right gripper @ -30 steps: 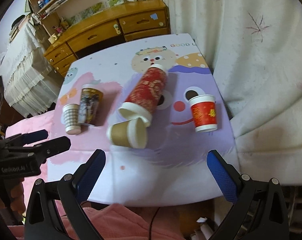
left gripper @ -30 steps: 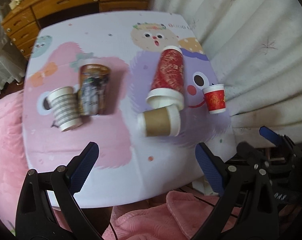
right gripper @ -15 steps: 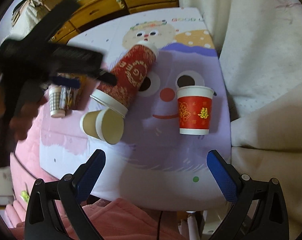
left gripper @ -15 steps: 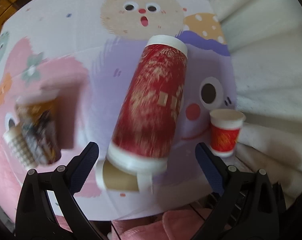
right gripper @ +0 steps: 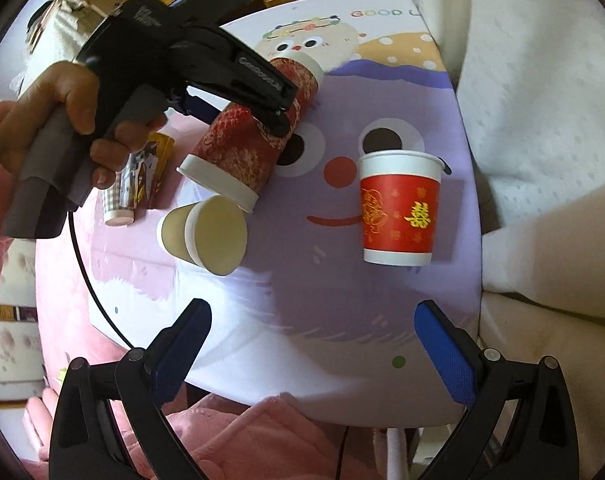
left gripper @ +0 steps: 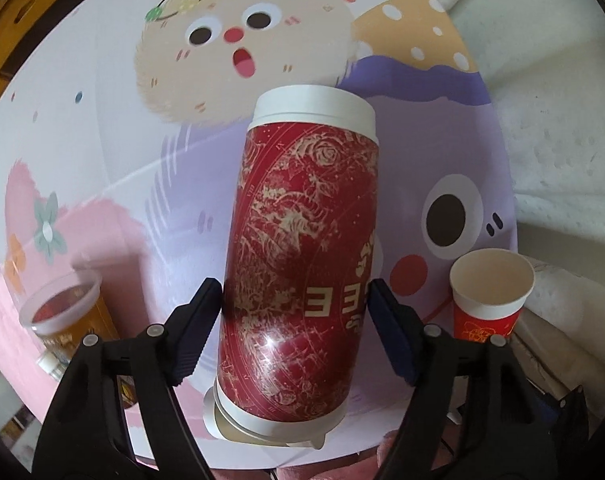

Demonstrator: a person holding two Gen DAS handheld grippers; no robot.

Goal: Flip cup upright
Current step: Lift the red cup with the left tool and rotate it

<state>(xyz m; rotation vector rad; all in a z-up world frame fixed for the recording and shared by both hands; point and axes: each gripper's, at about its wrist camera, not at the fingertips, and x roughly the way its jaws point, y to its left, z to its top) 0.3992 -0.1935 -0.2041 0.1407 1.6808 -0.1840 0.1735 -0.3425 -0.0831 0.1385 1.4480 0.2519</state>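
Note:
A tall red cup with gold print and white ends (left gripper: 302,248) lies on its side on the cartoon-print table (left gripper: 102,128). My left gripper (left gripper: 296,304) straddles its middle, a blue pad touching each side, shut on the cup. The right wrist view shows the same cup (right gripper: 246,140) with the left gripper (right gripper: 278,120) over it, held by a hand. My right gripper (right gripper: 312,332) is open and empty above the table's near edge.
A small red cup (right gripper: 398,208) stands upright at the right. A brown cup (right gripper: 206,232) lies on its side by the tall cup's near end. A printed cup (right gripper: 150,172) and a checked cup (right gripper: 116,200) lie at the left. A dresser stands beyond the table.
My left gripper has moved forward and down over the tall red cup and closed its pads onto it. The right gripper has edged closer to the table and stays open.

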